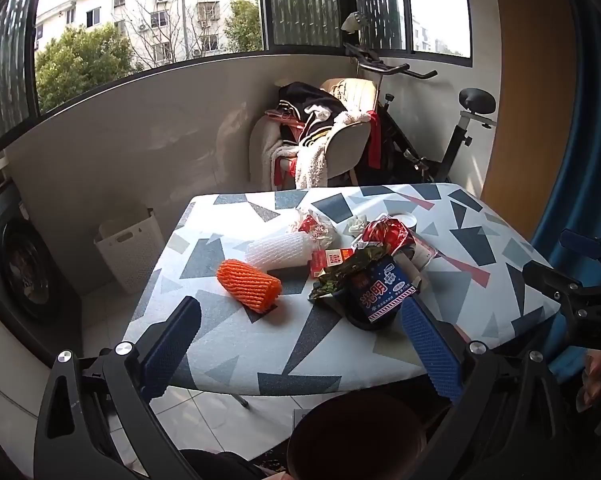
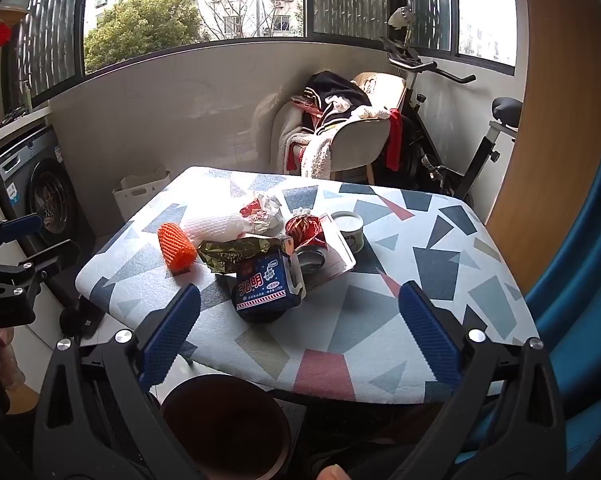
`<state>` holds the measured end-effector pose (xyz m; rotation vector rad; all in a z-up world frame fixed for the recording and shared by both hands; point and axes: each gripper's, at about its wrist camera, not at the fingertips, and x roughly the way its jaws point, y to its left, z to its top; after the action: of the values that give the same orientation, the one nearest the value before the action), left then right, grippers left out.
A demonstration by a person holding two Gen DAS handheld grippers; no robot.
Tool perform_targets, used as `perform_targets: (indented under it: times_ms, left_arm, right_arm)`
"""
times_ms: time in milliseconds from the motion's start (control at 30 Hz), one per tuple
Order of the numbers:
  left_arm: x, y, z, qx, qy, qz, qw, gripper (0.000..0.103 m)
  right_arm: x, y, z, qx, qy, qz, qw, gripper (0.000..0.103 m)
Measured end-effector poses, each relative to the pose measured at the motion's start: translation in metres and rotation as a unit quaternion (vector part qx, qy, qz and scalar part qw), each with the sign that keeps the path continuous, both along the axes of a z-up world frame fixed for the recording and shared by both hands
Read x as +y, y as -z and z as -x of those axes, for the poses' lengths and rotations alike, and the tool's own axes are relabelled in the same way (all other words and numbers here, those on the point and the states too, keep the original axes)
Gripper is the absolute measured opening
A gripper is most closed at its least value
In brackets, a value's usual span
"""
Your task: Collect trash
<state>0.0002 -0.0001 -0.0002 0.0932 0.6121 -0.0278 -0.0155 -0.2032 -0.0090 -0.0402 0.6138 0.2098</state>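
Observation:
Trash lies in a heap on a small table with a geometric-patterned cover. I see an orange foam net, a white foam net, a blue milk carton, a gold-green foil wrapper, a red foil wrapper and a round tin. My left gripper stands open above the near table edge, empty. My right gripper is open too, holding nothing. A brown bin sits on the floor below the table.
A white laundry basket stands left of the table, beside a washing machine. Behind the table are a chair piled with clothes and an exercise bike.

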Motion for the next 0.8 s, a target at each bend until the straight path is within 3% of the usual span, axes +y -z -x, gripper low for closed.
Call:
perform_targets:
  times_ms: [800]
  left_arm:
    - [0.0002, -0.0005, 0.0005, -0.003, 0.002, 0.002, 1.0000, 0.098]
  right_arm:
    - [-0.0036, -0.0060, -0.0013, 0.001, 0.000, 0.003, 1.000, 0.098]
